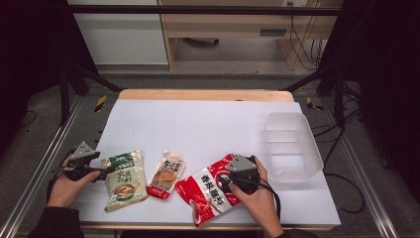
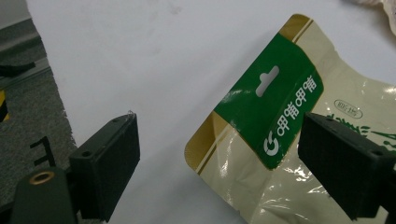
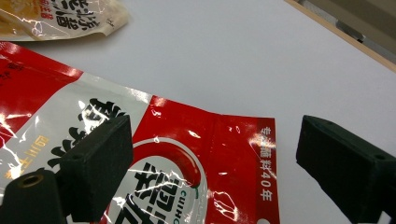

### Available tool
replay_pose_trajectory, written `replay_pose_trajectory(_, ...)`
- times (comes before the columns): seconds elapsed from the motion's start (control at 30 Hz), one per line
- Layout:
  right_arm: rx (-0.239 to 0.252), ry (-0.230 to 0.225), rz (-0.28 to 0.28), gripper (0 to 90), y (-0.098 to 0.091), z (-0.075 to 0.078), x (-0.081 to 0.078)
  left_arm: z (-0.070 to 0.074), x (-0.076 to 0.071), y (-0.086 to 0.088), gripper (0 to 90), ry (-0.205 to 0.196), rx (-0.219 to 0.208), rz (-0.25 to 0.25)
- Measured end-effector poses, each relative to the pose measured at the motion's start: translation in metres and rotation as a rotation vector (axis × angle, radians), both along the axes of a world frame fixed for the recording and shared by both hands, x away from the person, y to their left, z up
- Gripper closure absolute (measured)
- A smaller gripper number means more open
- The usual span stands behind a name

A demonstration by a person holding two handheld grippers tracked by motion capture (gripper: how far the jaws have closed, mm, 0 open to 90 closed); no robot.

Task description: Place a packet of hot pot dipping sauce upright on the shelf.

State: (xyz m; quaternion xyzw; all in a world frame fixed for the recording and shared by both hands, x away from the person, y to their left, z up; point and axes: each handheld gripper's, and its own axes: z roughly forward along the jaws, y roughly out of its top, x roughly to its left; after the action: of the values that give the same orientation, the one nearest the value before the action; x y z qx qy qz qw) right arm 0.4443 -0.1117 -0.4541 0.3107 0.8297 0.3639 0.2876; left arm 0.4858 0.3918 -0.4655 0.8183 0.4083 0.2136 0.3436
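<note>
With both my grippers' jaws open, my left gripper (image 1: 106, 172) should straddle the green packet's (image 2: 280, 116) header corner at my three o'clock, then pinch squarely.

A: In your left gripper view, the green pouch (image 2: 299, 140) runs off the right and bottom edges; one jaw covers part of its print.

B: In your right gripper view, the red pouch (image 3: 196, 154) is likewise cut off at left and bottom.
</note>
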Motion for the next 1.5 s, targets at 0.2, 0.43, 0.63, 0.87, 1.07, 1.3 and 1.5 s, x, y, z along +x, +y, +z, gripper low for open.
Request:
replay_pose_trajectory(0.2,-0.003,0.007,0.007,11.1,0.001,0.000,0.000,-0.001,0.000,-0.002,16.1,0.009,0.006,-0.015)
replay_pose_trajectory(0.43,-0.001,0.011,0.005,11.0,0.000,0.000,-0.001,-0.001,0.000,-0.005,18.7,0.020,0.015,-0.038)
replay_pose_trajectory(0.63,-0.007,0.019,0.012,10.9,0.001,-0.001,0.000,-0.002,0.000,-0.008,19.8,0.033,0.019,-0.062)
replay_pose_trajectory(0.87,-0.016,0.024,0.018,10.7,0.003,-0.002,-0.001,0.002,-0.004,-0.007,25.0,0.038,-0.012,-0.080)
replay_pose_trajectory(1.07,-0.016,0.025,0.012,10.6,0.001,-0.002,0.000,0.011,-0.012,-0.005,29.1,0.028,-0.051,-0.088)
replay_pose_trajectory(1.3,-0.025,0.028,0.018,10.5,0.002,-0.003,0.000,0.019,-0.023,-0.007,34.1,0.035,-0.073,-0.113)
replay_pose_trajectory(1.5,-0.027,0.033,0.017,10.5,0.001,-0.003,0.001,0.019,-0.029,-0.005,39.0,0.056,-0.086,-0.133)
